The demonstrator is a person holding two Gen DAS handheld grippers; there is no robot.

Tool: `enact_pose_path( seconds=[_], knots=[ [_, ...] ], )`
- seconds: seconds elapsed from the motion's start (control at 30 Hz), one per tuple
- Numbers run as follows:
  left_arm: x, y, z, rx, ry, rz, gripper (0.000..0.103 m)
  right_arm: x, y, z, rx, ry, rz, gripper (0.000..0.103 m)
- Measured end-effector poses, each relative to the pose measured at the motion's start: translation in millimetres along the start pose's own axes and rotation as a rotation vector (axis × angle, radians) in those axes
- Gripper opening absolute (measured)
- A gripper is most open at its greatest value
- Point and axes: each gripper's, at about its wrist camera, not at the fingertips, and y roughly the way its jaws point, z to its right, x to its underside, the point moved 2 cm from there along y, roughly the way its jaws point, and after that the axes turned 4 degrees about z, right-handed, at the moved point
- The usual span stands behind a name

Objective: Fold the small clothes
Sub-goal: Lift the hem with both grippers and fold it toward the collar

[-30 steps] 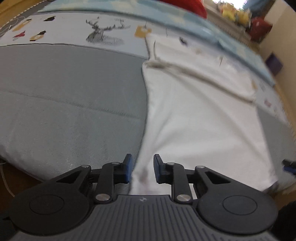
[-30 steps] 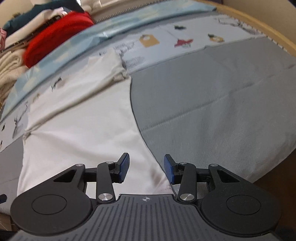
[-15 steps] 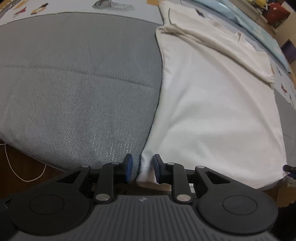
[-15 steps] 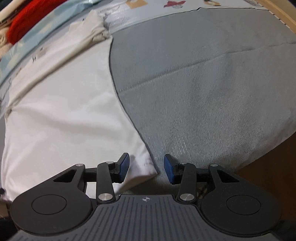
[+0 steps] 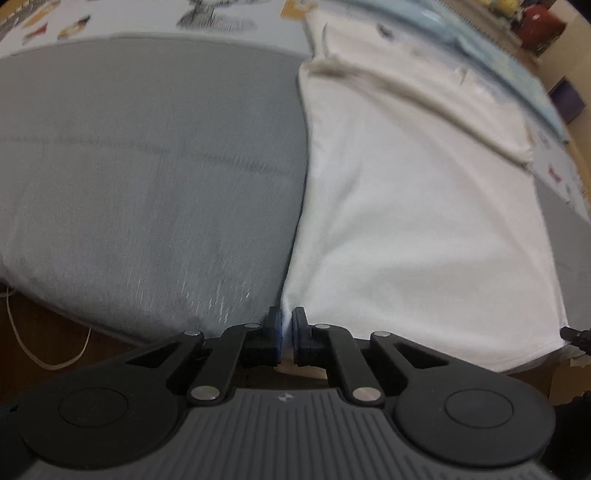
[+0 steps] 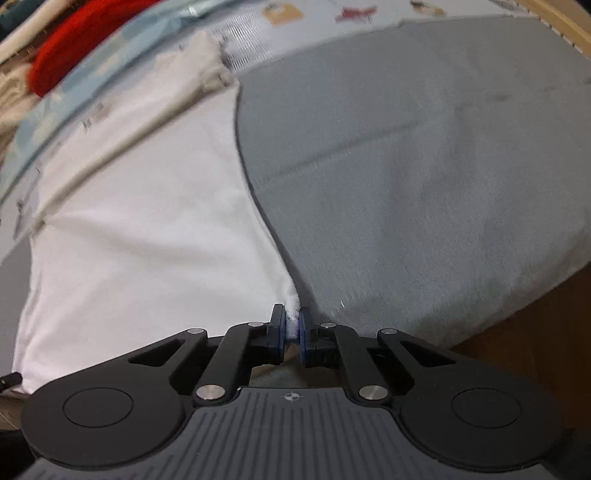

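My left gripper [image 5: 287,328] points steeply down at the near edge of the bed, its blue pads [image 5: 277,326] pinched on the near left corner of the white garment [image 5: 417,221]. The cloth lies spread over the grey bedcover [image 5: 147,177], its far part folded over in a band. A printed sheet [image 5: 155,18] with animal figures lies beyond. A pale cord [image 5: 48,354] trails on the brown floor at the left.

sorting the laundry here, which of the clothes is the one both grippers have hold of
The flat white garment on the grey mat. The left gripper and right gripper pinch its near corners; the red knit lies untouched at the back.
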Motion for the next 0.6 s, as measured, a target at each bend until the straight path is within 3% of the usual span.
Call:
enact_pose_path(
  seconds=[0.33,0.4,0.43,0.6],
  knots=[
    [-3,13,-1,-0.031,-0.011,-0.054,0.014,1,12,-8,0.046,-0.053,-0.031,0.012],
    [-2,13,0,-0.033,0.000,-0.052,0.012,2,12,-9,0.045,-0.058,-0.028,0.011],
    [-2,12,3,-0.027,0.009,-0.042,0.005,1,12,-9,0.044,-0.057,-0.026,0.010],
    [-2,-10,6,0.006,0.015,0.034,0.005,-6,-11,-10,-0.029,-0.027,0.089,0.007]
  ],
)
